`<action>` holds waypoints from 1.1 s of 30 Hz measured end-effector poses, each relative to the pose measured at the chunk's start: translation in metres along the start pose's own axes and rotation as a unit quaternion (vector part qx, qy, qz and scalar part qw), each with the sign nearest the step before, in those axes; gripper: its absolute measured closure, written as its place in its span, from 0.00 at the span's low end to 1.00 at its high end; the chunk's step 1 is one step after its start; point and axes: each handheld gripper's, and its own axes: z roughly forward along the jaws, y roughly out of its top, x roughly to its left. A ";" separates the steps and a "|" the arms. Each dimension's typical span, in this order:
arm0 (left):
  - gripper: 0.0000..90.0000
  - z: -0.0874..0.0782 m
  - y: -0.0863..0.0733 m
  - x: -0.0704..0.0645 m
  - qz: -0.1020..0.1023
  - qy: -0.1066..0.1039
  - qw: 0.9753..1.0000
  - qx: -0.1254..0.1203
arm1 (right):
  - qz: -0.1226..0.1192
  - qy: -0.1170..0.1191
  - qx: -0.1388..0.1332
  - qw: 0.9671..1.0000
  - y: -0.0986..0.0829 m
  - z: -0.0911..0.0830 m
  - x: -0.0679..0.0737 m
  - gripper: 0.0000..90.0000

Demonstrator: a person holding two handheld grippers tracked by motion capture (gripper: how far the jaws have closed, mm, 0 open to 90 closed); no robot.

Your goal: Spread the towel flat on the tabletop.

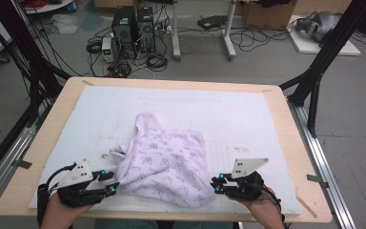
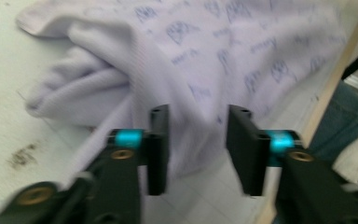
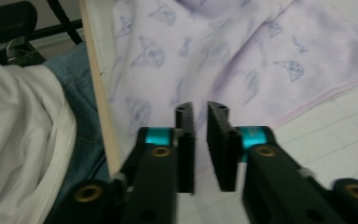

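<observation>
Looking down from the high view, a crumpled lilac cloth [image 1: 164, 162] with a small printed pattern lies on the white mat [image 1: 228, 114] that covers the desk [image 1: 286, 143]. The cloth sits between the two tongs, its near edge close to the desk's front. The left tongs [image 1: 110, 183] rest just beside the cloth's left edge, pointing toward it, held by a hand [image 1: 59, 212] coming in from below. The right tongs [image 1: 218, 183] sit just beside the cloth's right corner, also pointing inward, held by the other hand [image 1: 262, 207]. Each carries a grey three-cornered plate on top.

From the left gripper view, the left tongs [image 2: 198, 149] stand released, with a wide gap between the two black jaws. The cloth [image 2: 214, 56] lies straight ahead of them and reaches into the gap; whether a jaw touches the fabric cannot be told through the blur. A bunched fold of the cloth lies ahead and to the left of the jaws.

From the right gripper view, the right tongs [image 3: 200, 144] are nearly closed, a narrow slit left between the ribbed jaws, and nothing is gripped. The cloth [image 3: 223, 51] spreads just ahead of the tips, its pink-stitched hem running off to the right of them. To the left of the jaws runs the desk's wooden edge [image 3: 100, 102], with the person's jeans and white top beyond it.
</observation>
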 end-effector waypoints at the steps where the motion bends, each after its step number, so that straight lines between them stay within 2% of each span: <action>1: 0.55 0.001 0.005 0.003 0.001 0.001 1.000 -0.004 | 0.000 -0.001 -0.001 1.000 0.003 0.001 -0.004 0.79; 3: 0.52 0.007 0.014 0.010 0.003 0.006 1.000 -0.008 | -0.001 -0.009 -0.002 1.000 0.011 0.005 -0.013 0.75; 7: 0.49 0.035 0.036 0.026 0.010 -0.001 1.000 -0.001 | -0.003 -0.027 0.016 1.000 0.024 0.024 -0.033 0.68; 8: 0.49 0.043 0.041 0.028 0.010 -0.001 1.000 0.003 | 0.000 -0.028 0.018 0.999 0.026 0.030 -0.037 0.67; 10: 0.49 0.058 0.047 0.032 0.020 0.012 1.000 0.016 | 0.005 -0.025 0.026 0.999 0.028 0.043 -0.044 0.65; 12: 0.50 0.072 0.050 0.039 0.014 0.009 0.999 0.027 | 0.007 -0.033 0.047 0.998 0.028 0.054 -0.048 0.63; 14: 0.61 0.082 0.048 0.043 0.020 0.010 0.999 0.048 | 0.011 -0.041 0.065 0.997 0.026 0.063 -0.050 0.59; 17: 0.81 0.092 0.041 0.045 0.034 0.017 0.996 0.083 | 0.019 -0.035 0.079 0.996 0.021 0.074 -0.053 0.63; 19: 0.92 0.091 0.035 0.045 0.027 0.019 0.996 0.082 | 0.016 -0.034 0.089 0.995 0.017 0.079 -0.053 0.70; 20: 0.96 0.089 0.033 0.045 0.025 0.022 0.996 0.082 | 0.014 -0.039 0.084 0.996 0.015 0.078 -0.052 0.75; 23: 0.97 0.078 0.026 0.043 0.015 0.027 0.997 0.067 | 0.014 -0.026 0.082 0.996 0.014 0.076 -0.053 0.96; 28: 0.97 0.056 0.015 0.039 0.005 0.038 0.998 0.051 | -0.003 -0.027 0.085 0.996 0.012 0.070 -0.046 0.98; 33: 0.97 0.037 0.006 0.032 -0.003 0.030 0.999 0.038 | 0.001 -0.020 0.061 0.998 0.008 0.048 -0.036 0.98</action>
